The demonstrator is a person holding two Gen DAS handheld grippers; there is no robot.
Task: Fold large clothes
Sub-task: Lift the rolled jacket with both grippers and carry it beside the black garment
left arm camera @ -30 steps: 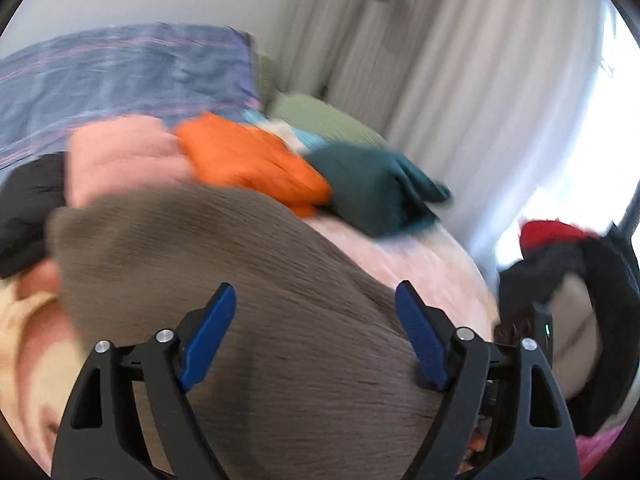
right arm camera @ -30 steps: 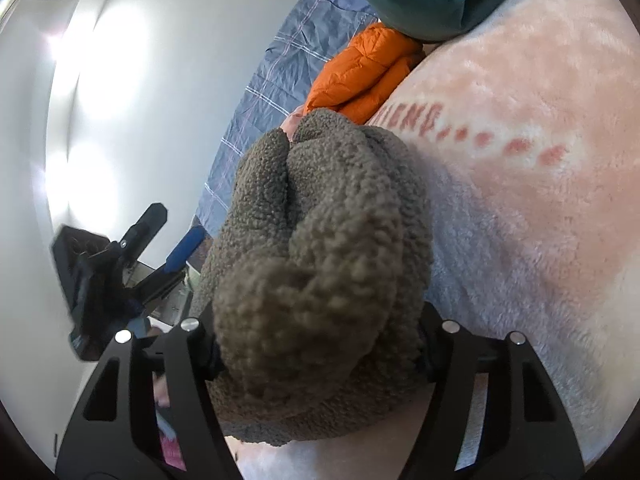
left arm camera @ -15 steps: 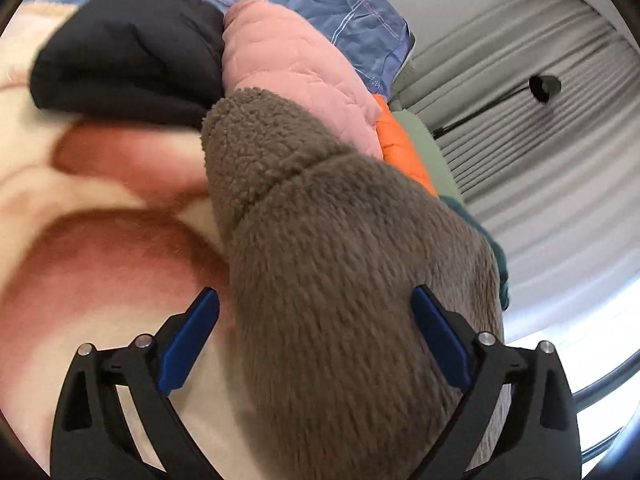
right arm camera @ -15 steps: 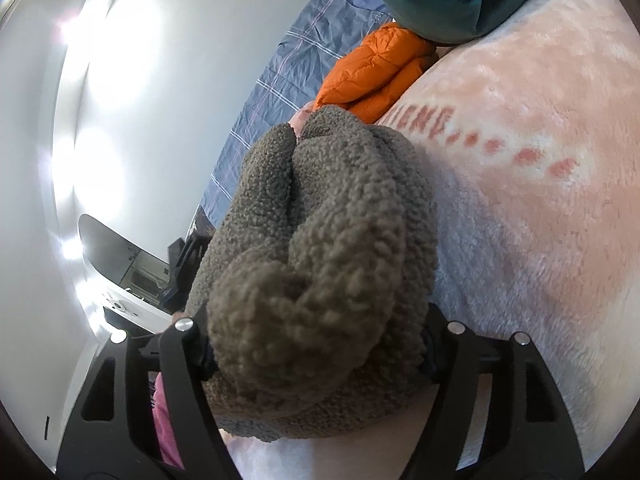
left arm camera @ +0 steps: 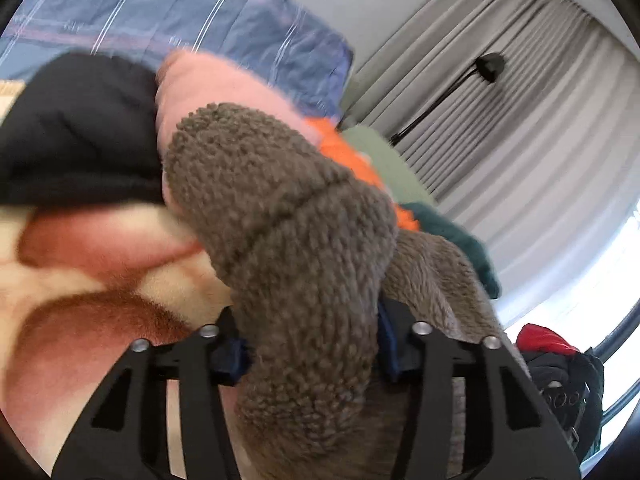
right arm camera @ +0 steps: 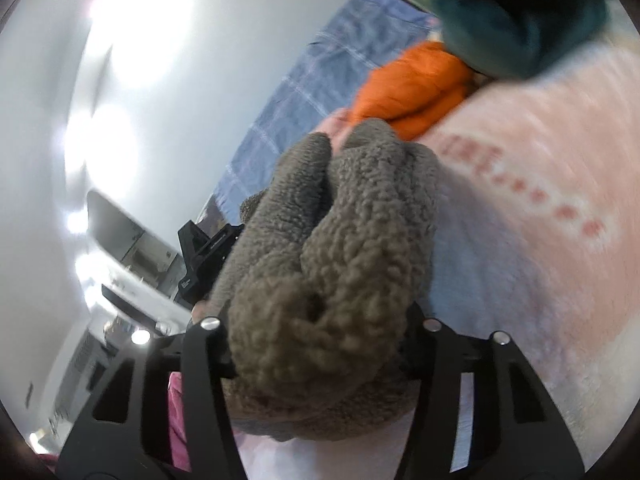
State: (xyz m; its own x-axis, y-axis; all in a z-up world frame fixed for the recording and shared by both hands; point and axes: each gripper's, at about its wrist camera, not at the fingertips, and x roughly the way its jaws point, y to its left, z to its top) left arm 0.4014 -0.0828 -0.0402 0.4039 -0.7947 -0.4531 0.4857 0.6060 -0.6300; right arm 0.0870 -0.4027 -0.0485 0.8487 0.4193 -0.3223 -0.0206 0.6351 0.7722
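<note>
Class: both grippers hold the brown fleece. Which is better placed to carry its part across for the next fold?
Probably the left gripper: it grips a free end of the fleece; the right gripper clamps a thick bunch.

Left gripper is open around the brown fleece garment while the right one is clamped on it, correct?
Not quite. The left wrist view shows the left gripper shut on the brown fleece garment, its blue pads pressed into the pile. The right gripper is clamped on it.

Brown fleece garment (left arm camera: 288, 240), bunched

Thick, curly-textured taupe fabric, gathered into a rolled bundle with a seam across it, lies on the pink blanket (right arm camera: 540, 220) beside other folded clothes.
</note>
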